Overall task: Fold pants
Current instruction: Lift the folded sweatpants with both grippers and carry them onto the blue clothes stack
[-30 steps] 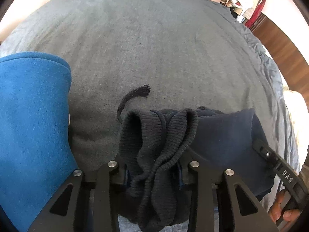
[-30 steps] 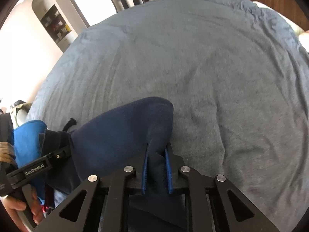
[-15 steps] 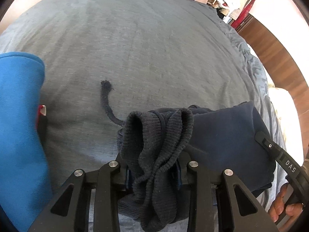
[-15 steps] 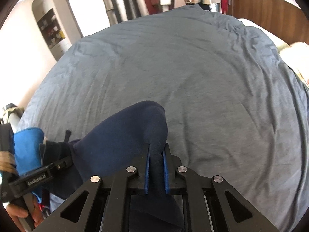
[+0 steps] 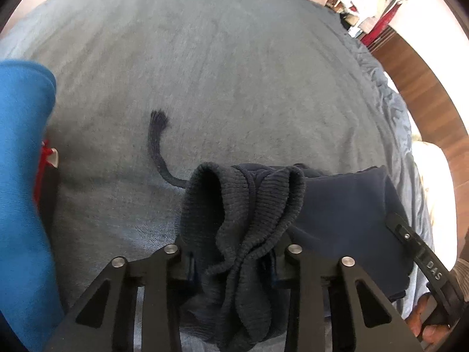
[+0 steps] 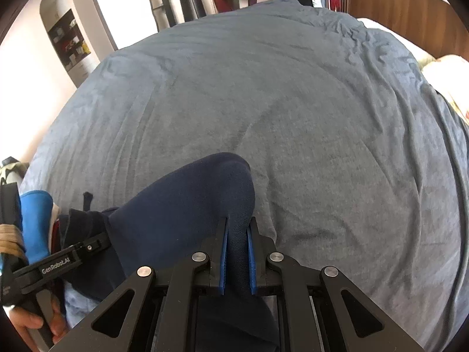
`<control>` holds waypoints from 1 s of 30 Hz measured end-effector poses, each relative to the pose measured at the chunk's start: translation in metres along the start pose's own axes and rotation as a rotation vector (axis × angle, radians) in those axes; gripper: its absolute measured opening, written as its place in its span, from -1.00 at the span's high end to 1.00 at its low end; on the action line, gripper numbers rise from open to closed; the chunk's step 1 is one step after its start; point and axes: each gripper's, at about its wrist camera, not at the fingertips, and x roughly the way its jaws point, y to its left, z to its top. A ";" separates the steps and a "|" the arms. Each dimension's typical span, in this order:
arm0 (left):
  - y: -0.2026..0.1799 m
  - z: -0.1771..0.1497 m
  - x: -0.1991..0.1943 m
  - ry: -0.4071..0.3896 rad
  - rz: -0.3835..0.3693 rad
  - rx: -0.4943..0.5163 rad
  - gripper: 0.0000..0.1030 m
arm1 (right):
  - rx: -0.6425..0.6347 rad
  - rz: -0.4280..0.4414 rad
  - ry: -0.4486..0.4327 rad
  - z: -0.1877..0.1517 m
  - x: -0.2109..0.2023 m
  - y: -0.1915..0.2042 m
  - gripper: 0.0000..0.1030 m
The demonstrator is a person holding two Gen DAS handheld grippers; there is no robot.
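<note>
Since a second ago the frayed dark drawstring (image 5: 159, 146) has swung from a curl near the waistband to a line stretching away across the grey bed sheet (image 5: 234, 73), and the bright blue fleece garment (image 5: 20, 176) has slid further toward the left edge of the left wrist view.

The navy blue fleece pants (image 5: 346, 205) lie bunched on the sheet, just in front of both tools. Their ribbed knit waistband (image 5: 243, 205) is thick and gathered into soft upright folds; the left tool (image 5: 234, 261) is clamped on that bundle, fingers pressed in from either side. The right tool (image 6: 237, 252) is closed on a smooth rounded fold of the pants, its blue pads (image 6: 223, 252) squeezing the cloth between them (the fabric rises above them in a hump).

Both tools point forward, low over the sheet. The left view alone shows a small red and white tag (image 5: 48, 152) beside the blue garment. The right view alone shows an arched wall niche with shelves (image 6: 66, 41) beyond the bed, and the person's left hand (image 6: 32, 319) around the other tool's handle.
</note>
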 end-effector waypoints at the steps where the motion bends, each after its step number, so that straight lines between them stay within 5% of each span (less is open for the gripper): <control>1: -0.001 0.000 -0.007 -0.011 -0.007 0.002 0.40 | -0.002 0.002 -0.005 0.001 -0.002 0.000 0.77; 13: -0.012 0.000 -0.069 -0.140 -0.073 0.009 0.48 | -0.042 0.018 -0.106 0.012 -0.064 0.011 0.77; 21: -0.002 -0.022 -0.029 -0.039 -0.171 -0.076 0.40 | -0.077 -0.044 -0.122 0.009 -0.064 0.007 0.77; 30: -0.012 -0.035 -0.010 0.021 -0.146 0.013 -0.08 | -0.047 -0.125 -0.011 -0.013 -0.010 -0.029 0.77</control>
